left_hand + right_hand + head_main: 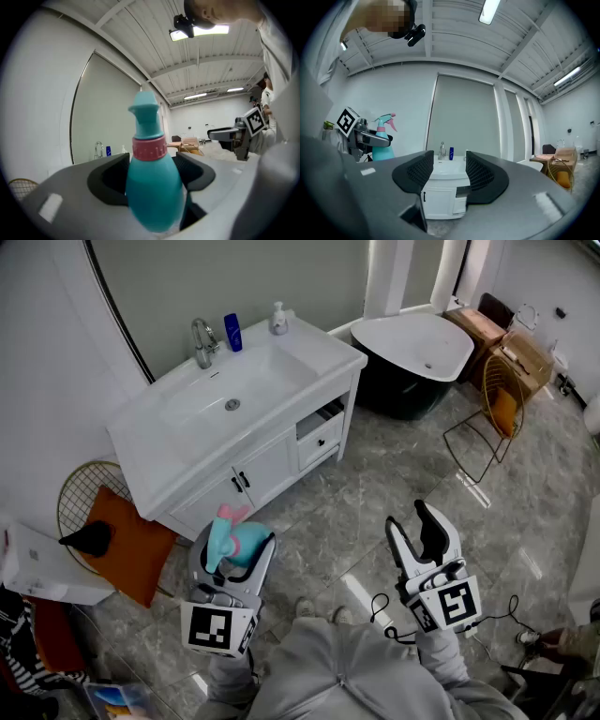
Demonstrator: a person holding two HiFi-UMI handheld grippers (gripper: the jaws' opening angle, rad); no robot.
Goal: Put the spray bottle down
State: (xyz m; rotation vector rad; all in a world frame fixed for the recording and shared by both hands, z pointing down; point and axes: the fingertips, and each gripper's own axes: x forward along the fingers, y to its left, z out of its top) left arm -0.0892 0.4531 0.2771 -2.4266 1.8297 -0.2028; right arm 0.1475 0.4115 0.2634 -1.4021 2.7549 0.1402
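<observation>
A teal spray bottle (232,542) with a pink collar and trigger is held upright in my left gripper (234,554), which is shut on its body. In the left gripper view the spray bottle (152,187) fills the gap between the dark pads, nozzle up. The left gripper hangs over the floor just in front of the white vanity (234,418). My right gripper (419,529) is open and holds nothing, over the grey floor to the right. The right gripper view shows its pads (423,172) apart, the vanity (444,194) beyond them, and the bottle (383,140) at the left.
The vanity top holds a faucet (202,341), a blue bottle (232,332) and a soap dispenser (278,319). A wire chair with an orange cushion (127,540) stands left of it. A black-and-white bathtub (417,357) and another wire chair (492,409) are at the back right. A cable (492,615) lies on the floor.
</observation>
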